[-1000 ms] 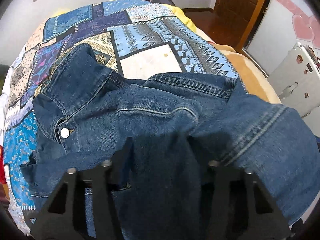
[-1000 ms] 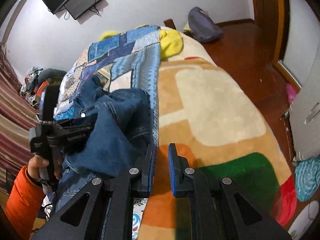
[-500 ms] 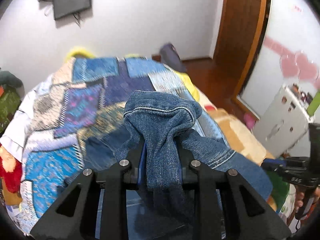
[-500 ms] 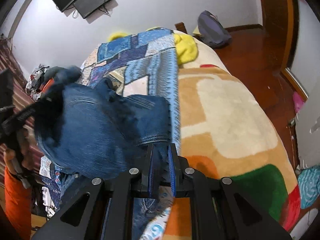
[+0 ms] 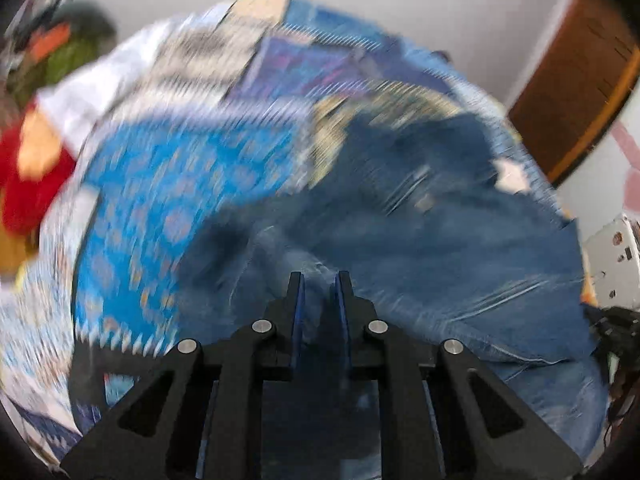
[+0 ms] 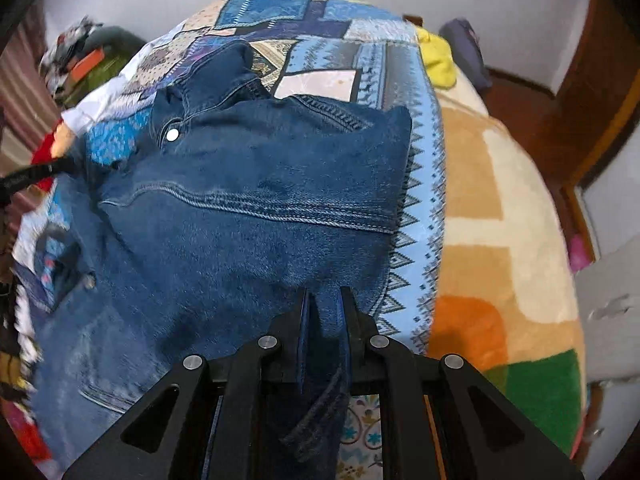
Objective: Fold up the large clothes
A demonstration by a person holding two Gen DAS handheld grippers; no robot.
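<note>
A dark blue denim jacket (image 6: 256, 200) lies spread on the patchwork bedspread (image 6: 332, 60), collar at the far end with a silver button showing. My right gripper (image 6: 324, 300) is shut on denim at the jacket's near right edge. In the blurred left wrist view the jacket (image 5: 420, 248) fills the right half. My left gripper (image 5: 318, 284) is shut on a fold of the denim at its near left side. The tip of the left tool shows at the left edge of the right wrist view (image 6: 36, 172).
The bed carries an orange, cream and green blanket (image 6: 500, 220) on the right. A yellow pillow (image 6: 438, 60) lies at the head. Clutter and a red item (image 5: 28, 184) sit at the left. A wooden door (image 5: 576, 80) and a white cabinet (image 5: 612, 256) stand at the right.
The lifted bunch of denim has come down and the jacket now lies spread flat. Both grippers swung down low over the bed and grip denim; the left view is motion-blurred.
</note>
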